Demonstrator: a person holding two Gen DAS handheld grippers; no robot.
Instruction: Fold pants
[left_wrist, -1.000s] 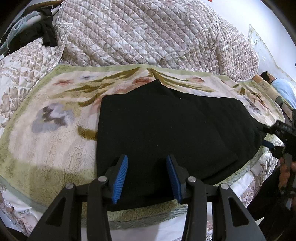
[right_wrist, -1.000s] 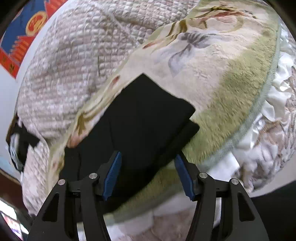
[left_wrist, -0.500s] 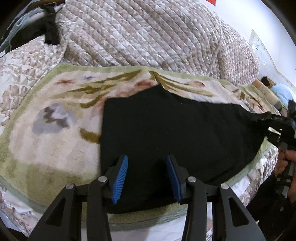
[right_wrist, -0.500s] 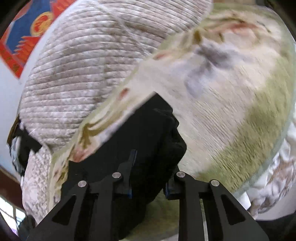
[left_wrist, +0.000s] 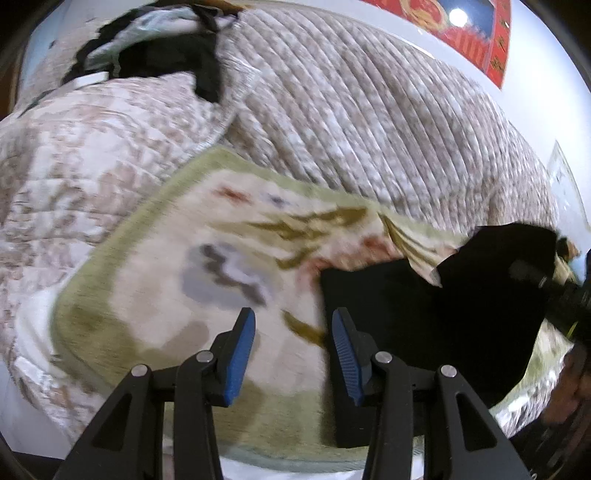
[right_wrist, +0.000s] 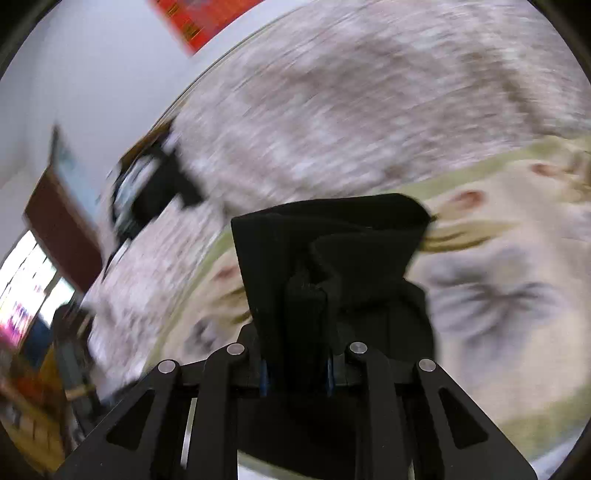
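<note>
Right gripper is clamped on a bunched, creased fold of the soft black fabric pants, lifted toward twelve o'clock above the cream and green floral fleece blanket. Left gripper hovers half open and empty, the pants at its three o'clock. A second ago they lay flat under both grippers; the right jaws have just closed on them, with the quilted beige bedspread beyond.

A green-bordered floral blanket lies before a quilted bedspread — red poster on the wall.
</note>
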